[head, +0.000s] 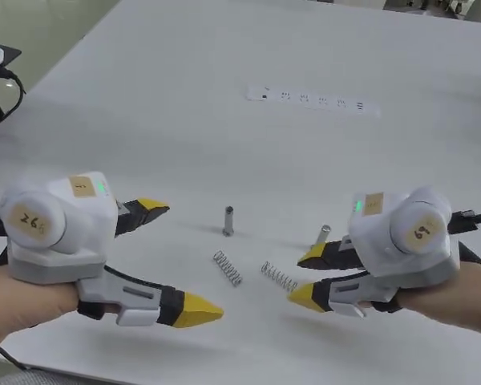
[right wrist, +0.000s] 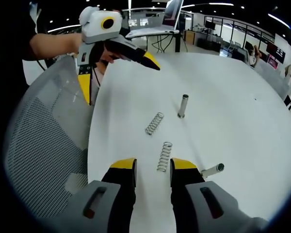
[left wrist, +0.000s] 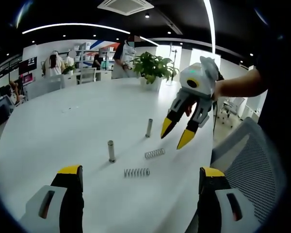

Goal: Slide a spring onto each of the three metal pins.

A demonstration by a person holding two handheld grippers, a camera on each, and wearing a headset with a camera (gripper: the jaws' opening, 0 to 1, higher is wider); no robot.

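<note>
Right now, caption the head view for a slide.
Two springs, two bare pins between left gripper and right gripper on white table.

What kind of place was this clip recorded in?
Most likely an open-plan office: a large white table, a mesh office chair beside it, a potted plant past the far end, and people in the background.

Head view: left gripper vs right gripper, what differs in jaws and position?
Jaws: the left gripper is spread wide, while the right gripper shows only a narrow gap.
Position: the right gripper's tips sit just short of the nearer spring and line up with it. The left gripper's tips stand farther back from the other spring.
Shared: white bodies, black jaws with yellow tips, both holding nothing.
</note>
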